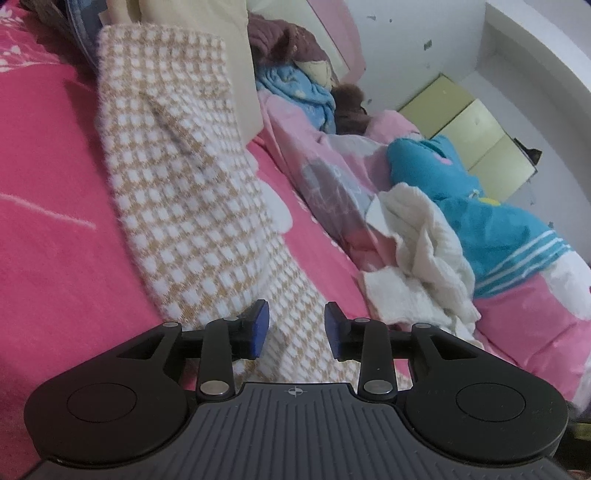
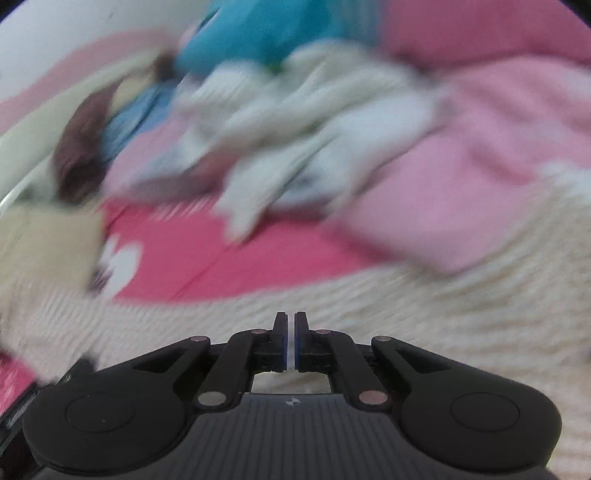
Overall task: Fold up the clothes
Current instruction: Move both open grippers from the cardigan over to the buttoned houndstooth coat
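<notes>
— How far along is the folding, would you say?

— Hard to call. The checked knit (image 1: 184,192) lies stretched out long on the red sheet (image 1: 48,221), fairly flat, with one crease running down it. It could be a garment laid out ready for folding, or one already doubled over lengthwise; I can't tell which from here

— And the grippers?

— The left gripper (image 1: 296,329) sits right over the near end of the knit, blue pads (image 1: 262,328) parted with a clear gap and nothing between them. The right gripper (image 2: 290,341) has its jaws drawn almost together, only a sliver of light showing. That view is badly smeared, so whether a bit of cloth is pinched in there I can't say. It hangs low over what looks like the same fuzzy knit (image 2: 406,314)

— What else is waiting?

— Plenty, by the look of it. Along the wall side there's a crumpled white cloth (image 1: 424,258), a teal top (image 1: 491,229) bunched up beside it, a pale blue piece (image 1: 303,92) and something brown (image 1: 284,40) further back, all heaped on a pink quilt (image 1: 332,166). None of those is folded

— So most of it is left?

— That heap is loose, yes. I see no neat stack anywhere, though a cream-coloured thing (image 1: 229,22) beyond the knit's far end may be flat; too little shows to say
</notes>
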Demonstrator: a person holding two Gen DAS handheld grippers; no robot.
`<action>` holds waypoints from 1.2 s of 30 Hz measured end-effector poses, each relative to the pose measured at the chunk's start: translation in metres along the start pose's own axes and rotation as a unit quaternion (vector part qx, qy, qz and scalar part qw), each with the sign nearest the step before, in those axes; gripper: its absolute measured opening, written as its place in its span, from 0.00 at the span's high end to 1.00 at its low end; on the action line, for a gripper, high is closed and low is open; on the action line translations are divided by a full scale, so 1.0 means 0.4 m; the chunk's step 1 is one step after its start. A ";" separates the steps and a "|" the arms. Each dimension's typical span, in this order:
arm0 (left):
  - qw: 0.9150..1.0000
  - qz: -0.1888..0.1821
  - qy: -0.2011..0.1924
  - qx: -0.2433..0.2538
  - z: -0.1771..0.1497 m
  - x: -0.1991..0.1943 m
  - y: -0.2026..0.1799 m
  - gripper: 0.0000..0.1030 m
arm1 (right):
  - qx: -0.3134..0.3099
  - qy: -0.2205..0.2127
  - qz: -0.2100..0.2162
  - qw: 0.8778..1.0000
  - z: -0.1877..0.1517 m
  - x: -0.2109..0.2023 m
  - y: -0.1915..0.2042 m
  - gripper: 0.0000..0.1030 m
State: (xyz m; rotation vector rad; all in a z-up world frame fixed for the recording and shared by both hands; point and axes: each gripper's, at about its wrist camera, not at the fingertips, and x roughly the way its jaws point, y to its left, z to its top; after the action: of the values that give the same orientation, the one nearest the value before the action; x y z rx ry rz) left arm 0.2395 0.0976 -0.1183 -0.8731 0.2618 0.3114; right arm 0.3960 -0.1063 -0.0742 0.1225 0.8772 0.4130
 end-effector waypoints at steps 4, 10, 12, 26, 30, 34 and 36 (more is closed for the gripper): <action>1.000 0.005 -0.014 -0.004 0.009 -0.006 0.007 0.67 | -0.002 -0.021 -0.032 0.999 0.041 0.113 0.022 1.00; 1.000 0.009 -0.022 -0.016 0.022 -0.014 0.021 0.67 | 0.030 -0.030 -0.015 0.999 0.062 0.044 0.027 0.98; 0.999 0.010 -0.025 -0.021 0.027 -0.017 0.025 0.66 | 0.005 -0.008 0.031 0.999 0.031 0.004 0.060 0.94; 0.994 0.043 -0.062 -0.077 0.073 -0.027 0.085 0.66 | -0.011 0.006 0.080 0.997 0.103 0.175 0.242 0.89; 0.988 0.071 -0.091 -0.103 0.106 -0.032 0.112 0.60 | -0.070 0.053 0.171 0.981 0.047 0.127 0.312 0.88; 0.985 0.081 -0.099 -0.113 0.117 -0.030 0.126 0.60 | -0.094 0.082 0.169 0.978 0.026 0.236 0.385 0.89; 0.984 0.086 -0.110 -0.115 0.119 -0.037 0.130 0.60 | -0.097 0.076 0.159 0.980 0.032 0.281 0.414 0.92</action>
State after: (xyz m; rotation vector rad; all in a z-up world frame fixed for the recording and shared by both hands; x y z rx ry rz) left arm 0.2114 0.1639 -0.1206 -1.0357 0.0964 0.6044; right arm 0.4197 0.0908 -0.1023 0.0522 0.9664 0.8136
